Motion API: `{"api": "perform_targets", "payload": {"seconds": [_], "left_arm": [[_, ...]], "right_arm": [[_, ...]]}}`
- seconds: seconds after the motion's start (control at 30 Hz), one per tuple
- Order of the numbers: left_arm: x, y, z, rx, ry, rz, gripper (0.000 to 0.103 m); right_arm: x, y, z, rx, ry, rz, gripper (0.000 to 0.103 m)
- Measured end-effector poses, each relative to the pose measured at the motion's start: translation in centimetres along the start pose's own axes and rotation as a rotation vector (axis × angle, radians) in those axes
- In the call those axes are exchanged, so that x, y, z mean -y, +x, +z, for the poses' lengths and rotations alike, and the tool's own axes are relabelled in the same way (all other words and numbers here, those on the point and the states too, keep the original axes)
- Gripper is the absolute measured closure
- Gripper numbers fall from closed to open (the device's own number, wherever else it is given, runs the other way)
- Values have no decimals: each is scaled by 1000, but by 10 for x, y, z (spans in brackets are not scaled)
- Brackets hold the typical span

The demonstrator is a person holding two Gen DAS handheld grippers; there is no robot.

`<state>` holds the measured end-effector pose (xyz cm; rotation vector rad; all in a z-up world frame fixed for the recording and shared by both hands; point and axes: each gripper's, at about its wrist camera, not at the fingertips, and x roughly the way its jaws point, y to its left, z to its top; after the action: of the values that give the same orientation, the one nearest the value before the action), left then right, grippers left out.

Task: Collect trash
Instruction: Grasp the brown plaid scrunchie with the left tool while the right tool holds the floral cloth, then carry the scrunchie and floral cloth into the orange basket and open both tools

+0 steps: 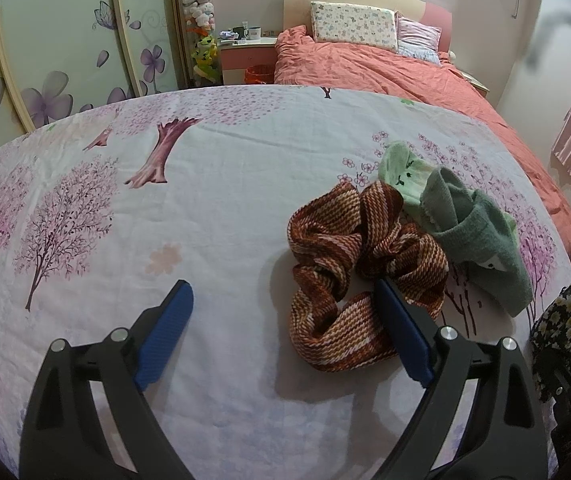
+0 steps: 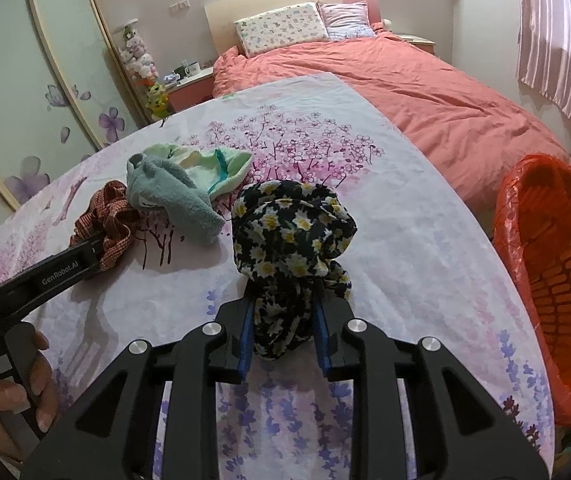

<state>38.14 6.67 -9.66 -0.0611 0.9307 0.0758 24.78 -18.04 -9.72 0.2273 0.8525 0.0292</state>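
Observation:
A black scrunchie with yellow-white flowers (image 2: 289,232) sits between the blue pads of my right gripper (image 2: 283,304), which is shut on it above the cloth-covered table (image 2: 405,240). The same floral scrunchie (image 1: 561,320) shows at the right edge of the left wrist view. My left gripper (image 1: 281,286) is wide open and low over the table, its right finger (image 1: 397,328) lying against a brown striped scrunchie (image 1: 361,248). Behind that lie a grey-green sock (image 1: 477,232) and a pale green sock (image 1: 403,172).
An orange basket lined with a red bag (image 2: 557,280) stands just past the table's right edge. A bed with a pink quilt (image 2: 425,88) lies beyond. A hand (image 2: 5,392) holds the left gripper's handle at the lower left. A wardrobe with flower print (image 1: 45,60) is at the left.

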Motion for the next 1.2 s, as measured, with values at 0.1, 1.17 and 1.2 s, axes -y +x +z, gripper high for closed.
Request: {"api": "perform_targets", "payload": {"seconds": [0.1,1.17,1.2], "left_arm": [[-1,0,0,0,-1,-2,14],[-7,-81,-20,100,32,-239,90],[-5,-89,-21,113,37,-245,90]], "right_arm": [[0,0,0,0,1,2,78],[29,-97,-8,198,21,44,91],[30,-104,-8,209,20,44,91]]}}
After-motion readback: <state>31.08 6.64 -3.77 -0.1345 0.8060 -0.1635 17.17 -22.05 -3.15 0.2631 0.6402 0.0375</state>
